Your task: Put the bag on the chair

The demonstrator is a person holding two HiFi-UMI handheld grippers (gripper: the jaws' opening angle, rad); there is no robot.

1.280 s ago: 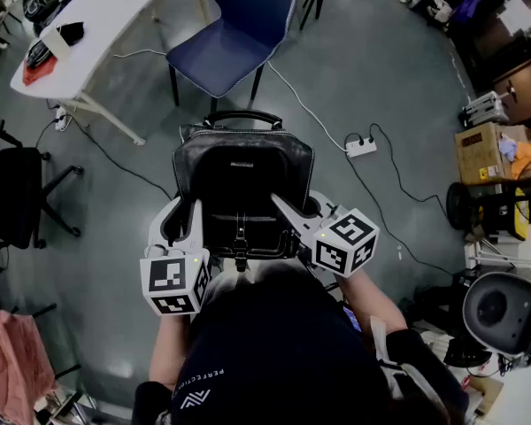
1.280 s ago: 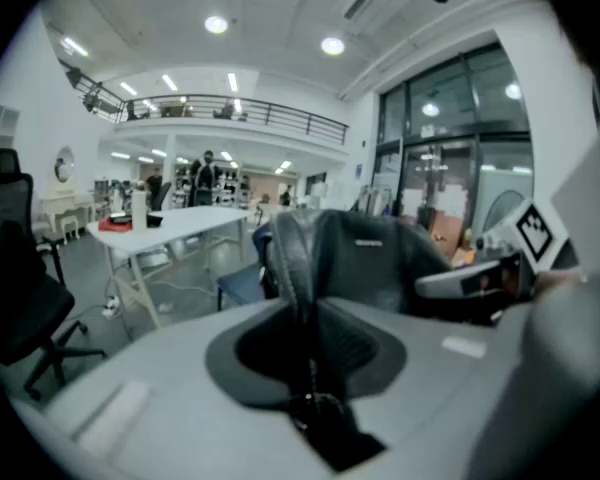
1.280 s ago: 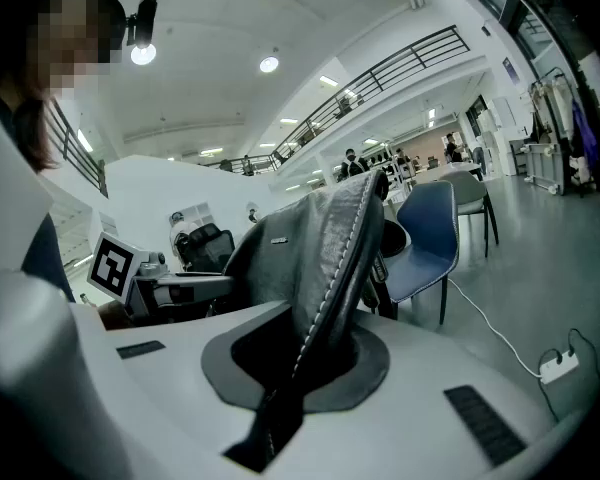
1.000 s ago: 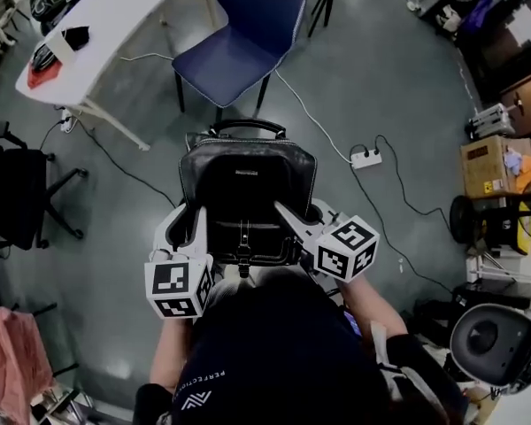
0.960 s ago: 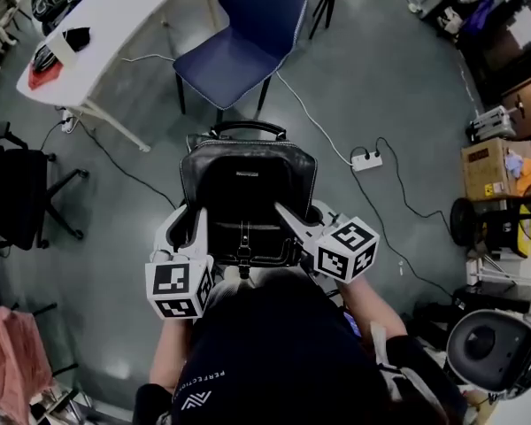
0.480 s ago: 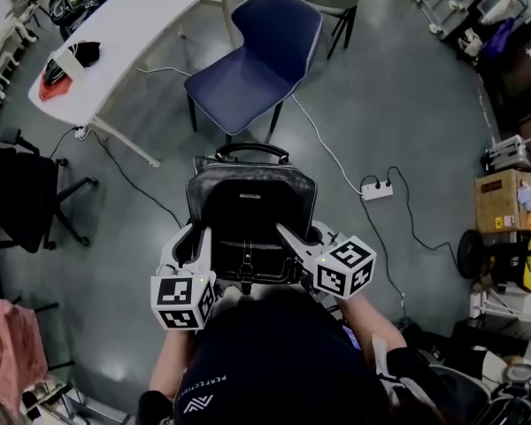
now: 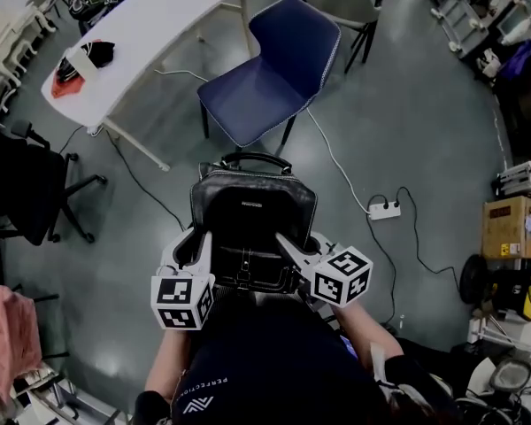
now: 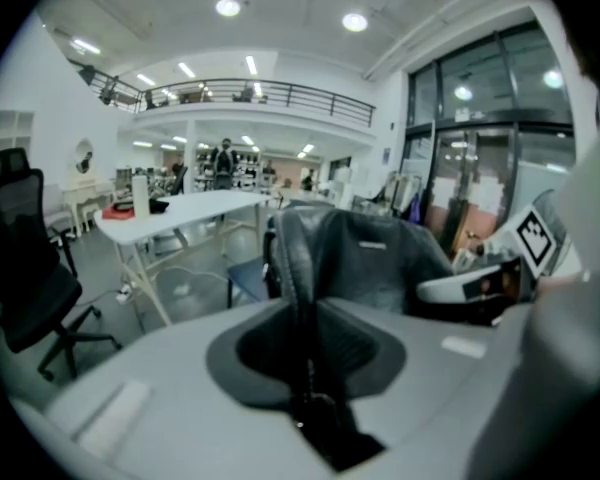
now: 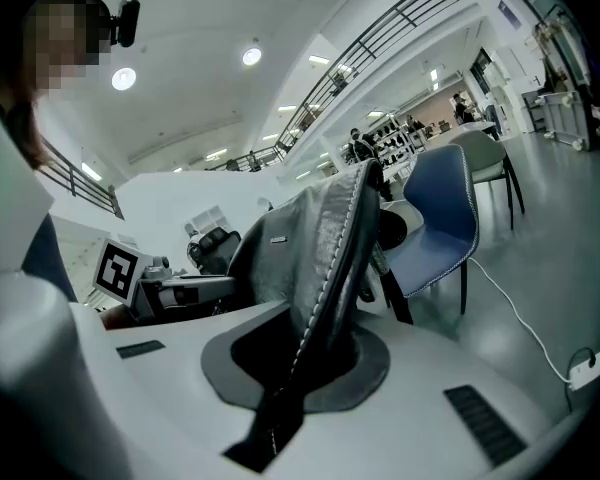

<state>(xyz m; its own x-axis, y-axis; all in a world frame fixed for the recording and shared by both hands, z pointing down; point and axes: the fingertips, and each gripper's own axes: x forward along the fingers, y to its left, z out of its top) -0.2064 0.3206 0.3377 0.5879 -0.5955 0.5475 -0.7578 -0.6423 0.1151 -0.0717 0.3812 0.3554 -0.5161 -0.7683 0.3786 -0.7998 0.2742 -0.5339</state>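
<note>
Both grippers are clamped on the bag: the left gripper [image 7: 198, 243] pinches its left edge and the right gripper [image 7: 281, 241] its right seam, so the black leather bag [image 7: 252, 211] hangs between them in front of the person, off the floor. On the far side and a little to the right stands the blue chair [image 7: 270, 82], near the bag but not under it, and the bag's handle [image 7: 252, 159] points toward the seat's near corner. Neither hand looks nearer, so the carry probably goes forward with both together, slightly rightward.
</note>
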